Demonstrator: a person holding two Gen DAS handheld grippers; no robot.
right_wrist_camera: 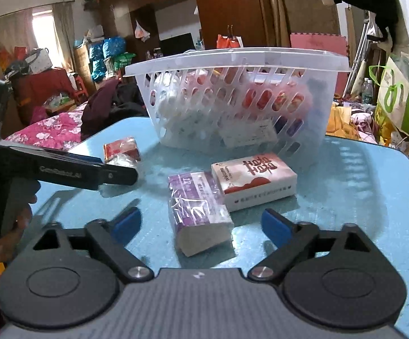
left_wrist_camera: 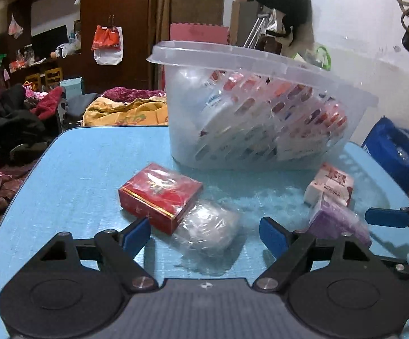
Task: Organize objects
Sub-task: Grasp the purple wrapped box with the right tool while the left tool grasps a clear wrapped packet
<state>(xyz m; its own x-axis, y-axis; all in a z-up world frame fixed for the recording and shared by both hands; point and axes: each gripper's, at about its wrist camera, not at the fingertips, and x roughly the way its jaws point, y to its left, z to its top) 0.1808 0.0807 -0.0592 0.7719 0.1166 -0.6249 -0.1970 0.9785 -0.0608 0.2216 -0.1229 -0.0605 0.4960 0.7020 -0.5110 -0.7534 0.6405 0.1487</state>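
Four loose packets lie on the blue surface [right_wrist_camera: 359,186] in front of a translucent slotted basket [right_wrist_camera: 232,65], which already holds several packets and stands toward the far edge. Nearest the left hand-held gripper [left_wrist_camera: 204,233] a red box [left_wrist_camera: 159,195] lies flat, and a clear plastic-wrapped bundle [left_wrist_camera: 207,226] touches its near corner. The left hand-held gripper has its blue-padded fingers spread wide with the bundle just ahead of the gap, gripping nothing.

On the right side of the surface, a purple tissue pack [right_wrist_camera: 198,209] lies with one end toward the camera, and a white-and-red tissue pack [right_wrist_camera: 254,179] touches its far side, just beside the basket's wall. The right hand-held gripper [right_wrist_camera: 201,224] is also spread wide, its fingers flanking the near end of the purple tissue pack without touching it.

Seen from the right wrist, the left hand-held gripper reaches in from the left, over the bundle and red box. Clothes and bedding are heaped beyond the surface
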